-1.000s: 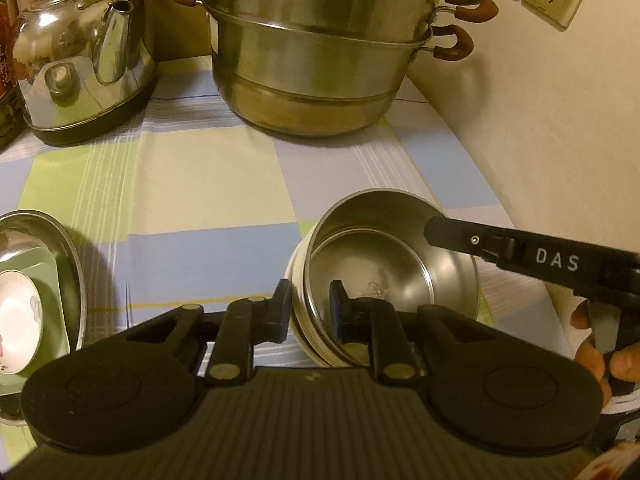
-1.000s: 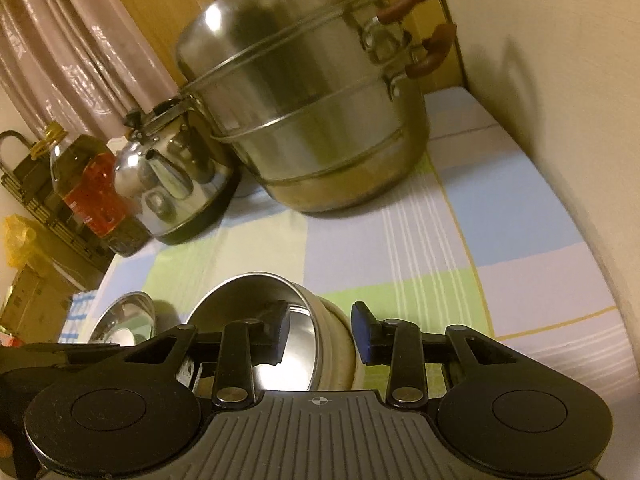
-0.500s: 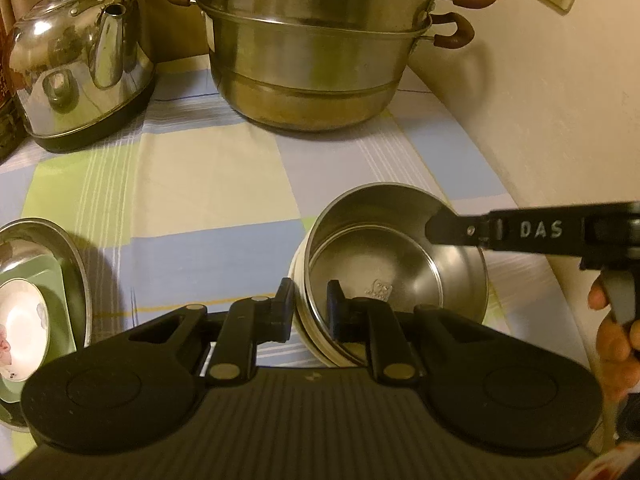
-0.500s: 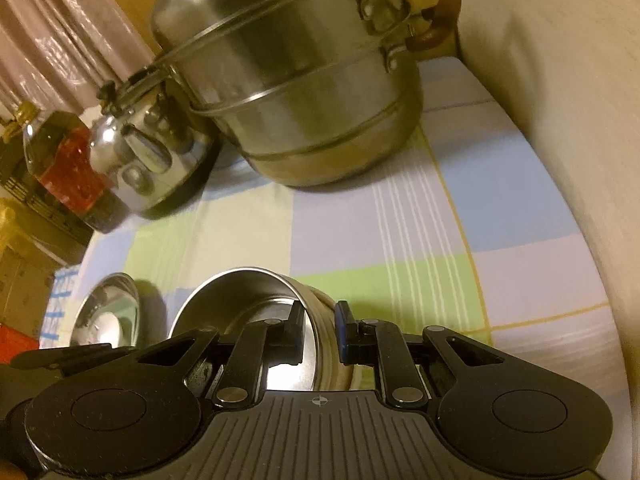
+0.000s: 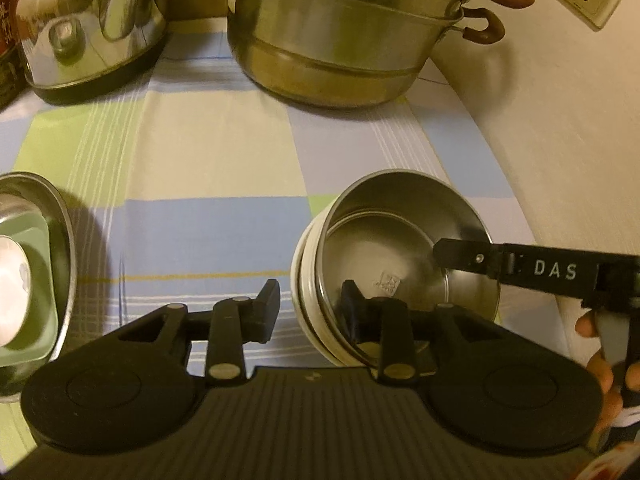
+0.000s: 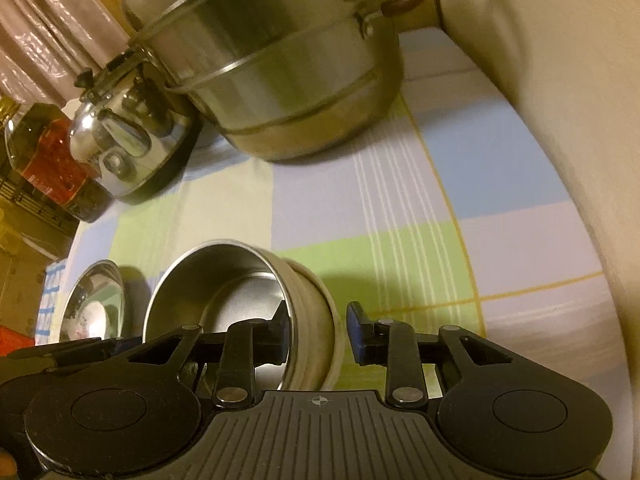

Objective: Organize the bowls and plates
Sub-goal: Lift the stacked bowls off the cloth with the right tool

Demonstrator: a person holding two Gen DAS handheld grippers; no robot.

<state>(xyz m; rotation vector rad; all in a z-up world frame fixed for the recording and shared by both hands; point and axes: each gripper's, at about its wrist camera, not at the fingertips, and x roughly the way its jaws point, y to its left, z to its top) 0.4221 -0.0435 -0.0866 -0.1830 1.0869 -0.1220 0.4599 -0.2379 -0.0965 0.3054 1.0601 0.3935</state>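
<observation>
Stage of task: a steel bowl (image 5: pixel 404 256) is seen nested, slightly tilted, inside a cream bowl (image 5: pixel 306 312) on the checked cloth (image 5: pixel 208 160), near the wall (image 5: pixel 560 120). The pair is judged to be set down as 1 stack; the cream rim shows only as a band around the steel one.

Left gripper (image 5: pixel 310 310): jaws are opening. 1 finger is inside the steel bowl, the other outside the cream bowl, and a clear gap is seen between the outer pad and the cream wall. Rim straddled, not pinched.

Right gripper (image 6: pixel 318 330): jaws likewise opening. 1 finger lies inside the steel bowl, the other stands apart from the cream wall on the cloth side. No grip is shown. From the left wrist view the inner finger of this gripper is seen reaching over the far rim.

Done, as judged: 2 bowls combined, both grippers letting go.

Left to do, as judged: a steel plate (image 5: pixel 60 240) lies well apart at the left edge with a pale green dish (image 5: pixel 38 292) in it; whether these are already sorted or are to be gathered with the bowls cannot be told. The slight tilt of the steel bowl may want seating.

Not part of the task: steamer pot (image 5: pixel 340 40), kettle (image 5: pixel 88 20), oil bottle (image 6: pixel 44 152) at the back
</observation>
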